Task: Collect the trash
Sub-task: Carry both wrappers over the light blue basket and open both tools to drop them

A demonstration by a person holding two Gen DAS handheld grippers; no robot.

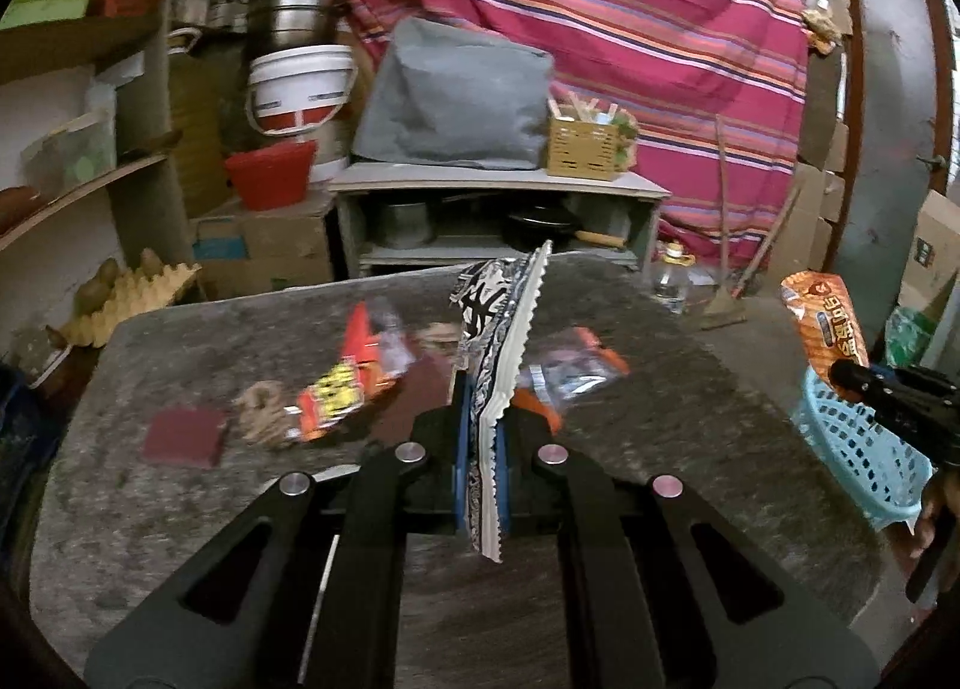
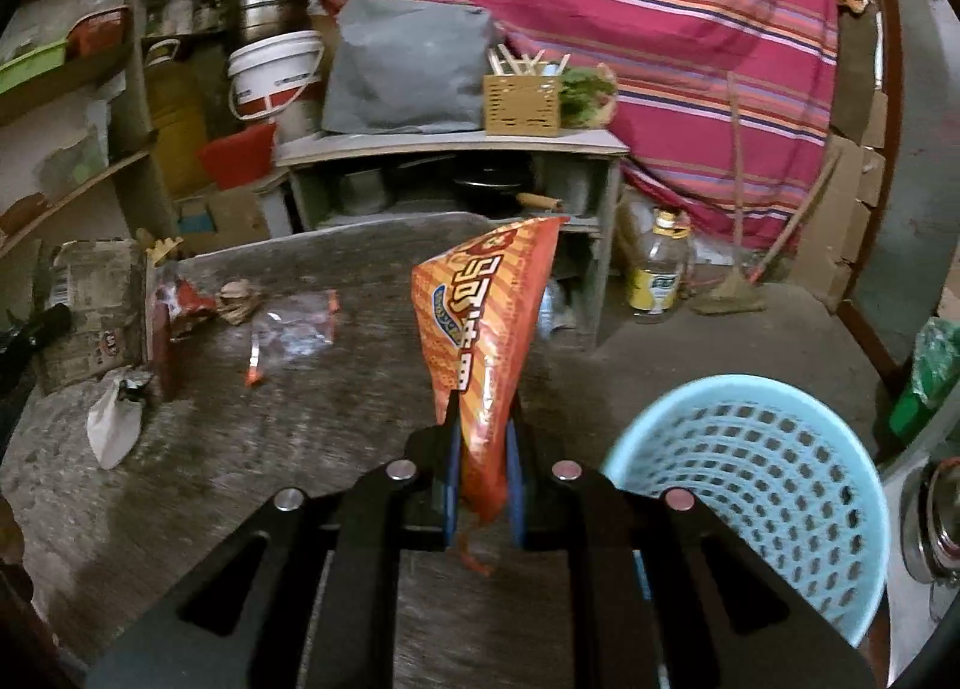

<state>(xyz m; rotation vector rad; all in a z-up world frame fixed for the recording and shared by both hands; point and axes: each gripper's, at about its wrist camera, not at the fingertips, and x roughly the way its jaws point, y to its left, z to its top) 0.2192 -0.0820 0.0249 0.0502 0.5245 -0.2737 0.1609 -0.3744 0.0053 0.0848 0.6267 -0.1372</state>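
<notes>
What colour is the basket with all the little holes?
Light blue. The basket shows best in the right wrist view, beside the right gripper.

- The table [image 2: 240, 449] bears scattered wrappers [image 1: 336, 395].
- The basket [image 2: 780, 479] stands at the table's right edge.
- A low shelf unit [image 1: 492, 185] stands behind the table.
- A bottle [image 2: 657, 269] sits on the floor right of the shelf unit.

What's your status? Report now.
Left tongs shut on black-white wrapper. Right tongs shut on orange bag. Basket beside right, path clear.
</notes>
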